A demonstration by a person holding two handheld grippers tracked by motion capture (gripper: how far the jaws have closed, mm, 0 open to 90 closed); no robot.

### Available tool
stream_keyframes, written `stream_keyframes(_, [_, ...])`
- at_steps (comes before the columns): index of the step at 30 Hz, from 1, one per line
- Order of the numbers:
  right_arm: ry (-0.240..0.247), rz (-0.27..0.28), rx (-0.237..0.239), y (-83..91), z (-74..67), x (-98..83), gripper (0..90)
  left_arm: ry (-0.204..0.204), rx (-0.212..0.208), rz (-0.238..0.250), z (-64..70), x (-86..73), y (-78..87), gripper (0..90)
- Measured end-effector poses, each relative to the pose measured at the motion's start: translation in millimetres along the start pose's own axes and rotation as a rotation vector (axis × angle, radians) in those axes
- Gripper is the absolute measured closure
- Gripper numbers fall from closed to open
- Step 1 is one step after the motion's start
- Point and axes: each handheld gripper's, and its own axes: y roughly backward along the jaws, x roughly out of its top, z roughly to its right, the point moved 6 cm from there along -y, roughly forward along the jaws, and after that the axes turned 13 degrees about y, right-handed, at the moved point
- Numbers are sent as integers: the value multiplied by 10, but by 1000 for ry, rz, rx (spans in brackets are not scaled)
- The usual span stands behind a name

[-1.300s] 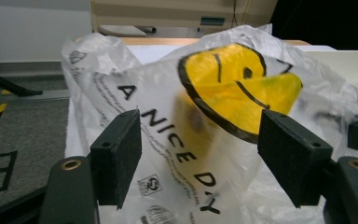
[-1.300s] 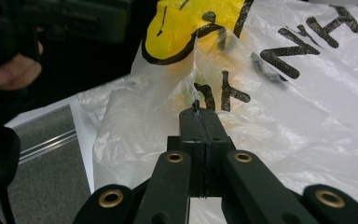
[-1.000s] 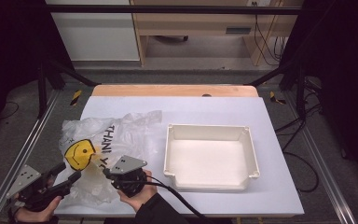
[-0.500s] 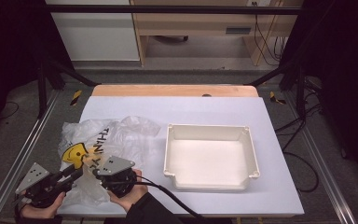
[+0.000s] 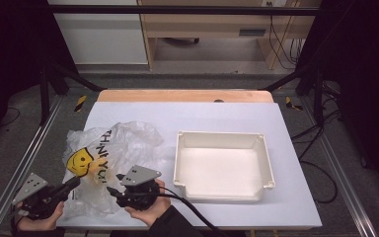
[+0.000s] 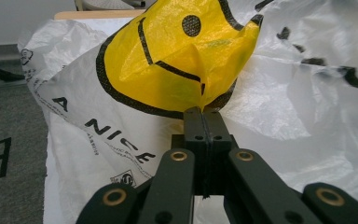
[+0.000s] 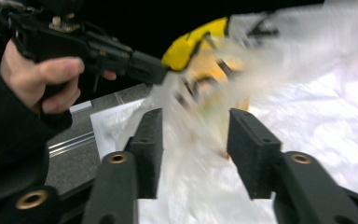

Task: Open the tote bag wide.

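Observation:
A crumpled clear plastic bag (image 5: pixel 116 143) with a yellow smiley face and black lettering lies on the left of the white table. My left gripper (image 5: pixel 75 181) has just been closing and is shut on a fold of the bag (image 6: pixel 121 116) at the lower edge of the smiley; its tips (image 6: pixel 204 114) pinch the yellow film. My right gripper (image 5: pixel 112 190) sits just right of it at the bag's near edge. Its jaws (image 7: pixel 193 140) have just been opening and stand apart, with blurred bag film (image 7: pixel 307 93) loose between them. The left gripper (image 7: pixel 161 73) shows there, gripping the yellow part.
A white rectangular tray (image 5: pixel 266 163) stands empty on the right half of the table. A wooden strip (image 5: pixel 182 96) runs along the far edge. Metal frame rails (image 5: pixel 24 163) flank the table on both sides. A black cable (image 5: pixel 192 217) trails from the right gripper.
The left jaws have shut on the bag's smiley fold. The right jaws have let go and opened. The bag has bunched up and shifted slightly between the two grippers.

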Motion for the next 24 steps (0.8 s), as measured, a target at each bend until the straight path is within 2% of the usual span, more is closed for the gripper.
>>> stream_keyframes(3, [-1, -26, -4, 78, -6, -131, 478, 2, 8, 0, -15, 4, 14, 900])
stream_keyframes(5, [-12, -46, -5, 93, -8, -229, 462, -2, 20, -2, -26, 8, 27, 900])
stream_keyframes(8, [-36, -63, 16, 44, -45, -376, 453, 3, 32, 1, -43, 13, 39, 900])
stream_keyframes(12, [-32, -96, 45, -71, -124, -520, 467, 11, 45, 3, -91, 13, 54, 900])
stream_keyframes(14, [-8, -121, 52, -149, -164, -609, 543, 19, 55, -2, -132, 4, 58, 900])
stream_keyframes(15, [-8, -121, 52, -149, -164, -609, 543, 19, 55, -2, -132, 4, 58, 900])
stream_keyframes(16, [-4, -132, 54, -176, -159, -662, 630, 23, 59, -5, -151, -2, 55, 900])
stream_keyframes(17, [-4, -132, 54, -176, -159, -662, 630, 25, 62, -10, -164, -6, 52, 900])
stream_keyframes(18, [-16, -141, 57, -182, -151, -700, 736, 35, 70, -20, -197, -23, 39, 900])
stream_keyframes(19, [-16, -141, 57, -182, -151, -700, 736, 35, 70, -20, -197, -23, 39, 900])
stream_keyframes(20, [-29, -135, 64, -179, -143, -718, 852, 40, 73, -25, -210, -33, 31, 900])
stream_keyframes(21, [-29, -135, 64, -179, -143, -718, 852, 44, 75, -28, -221, -41, 23, 900])
stream_keyframes(22, [-34, -127, 65, -172, -131, -712, 895, 47, 74, -29, -237, -48, 21, 900])
stream_keyframes(24, [-35, -121, 63, -171, -125, -704, 897, 52, 62, -21, -226, -47, 24, 900])
